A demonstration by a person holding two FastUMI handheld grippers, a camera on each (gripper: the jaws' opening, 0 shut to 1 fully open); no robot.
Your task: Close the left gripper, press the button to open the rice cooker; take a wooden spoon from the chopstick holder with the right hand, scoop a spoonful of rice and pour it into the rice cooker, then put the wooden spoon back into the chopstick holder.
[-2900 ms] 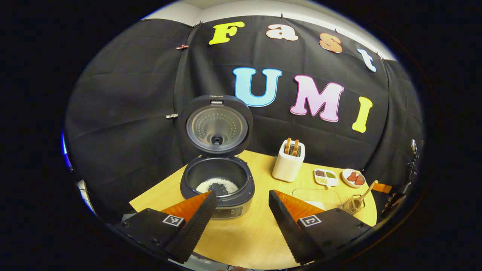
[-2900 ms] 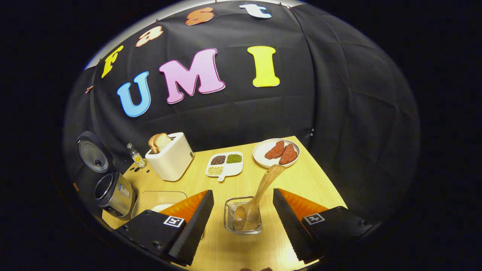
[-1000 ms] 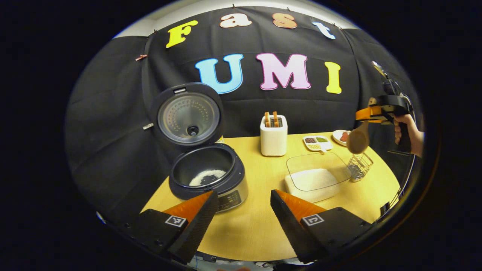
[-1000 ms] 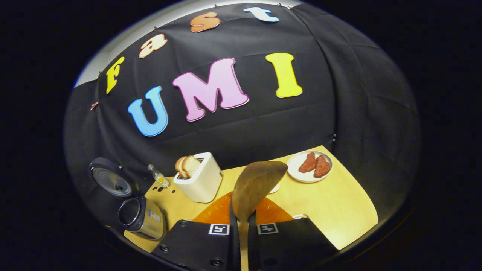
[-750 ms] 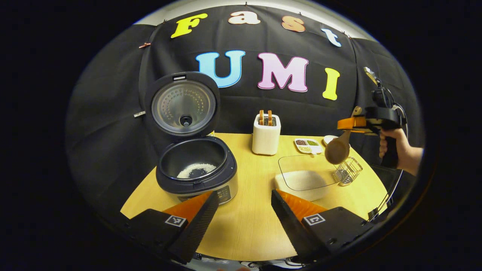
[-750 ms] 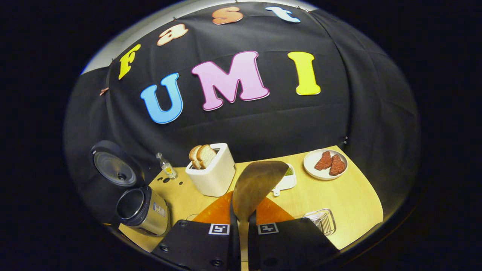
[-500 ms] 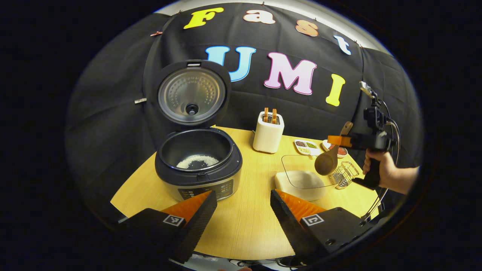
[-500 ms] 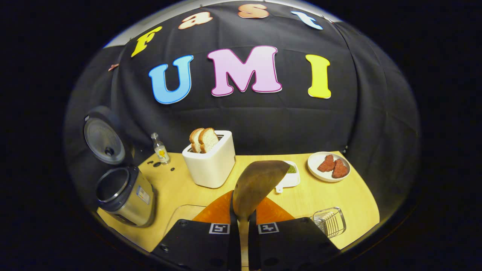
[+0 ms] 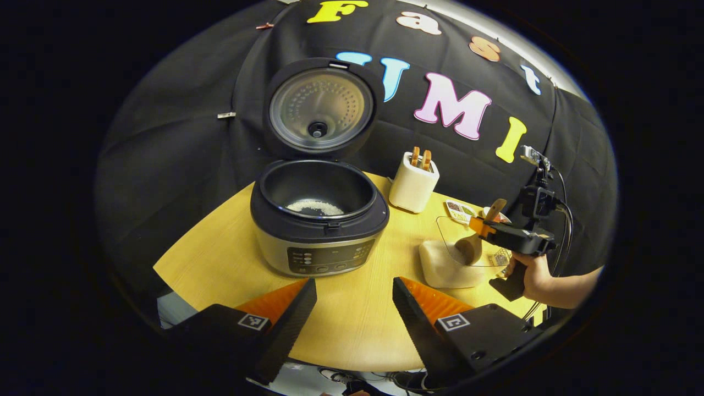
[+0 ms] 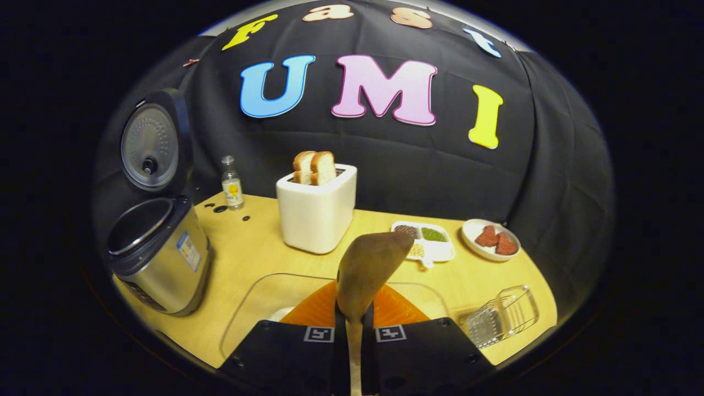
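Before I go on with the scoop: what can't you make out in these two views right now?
- Spoon bowl's inside, right gripper view: turned away, so any rice in it is hidden.
- Rice box contents, right gripper view: covered by the right gripper.
- Rice cooker button labels, left gripper view: too small.

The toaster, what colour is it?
The toaster is white or cream, clearest in the right gripper view.

Wooden table (image 9: pixel 352 324), rice cooker (image 9: pixel 320 220), toaster (image 10: pixel 315 213), rice container (image 9: pixel 456 258), chopstick holder (image 10: pixel 500 316)

One rice cooker (image 9: pixel 319 220), one toaster (image 10: pixel 316 212), two toast slices (image 10: pixel 314 166), one bottle (image 10: pixel 232 190).
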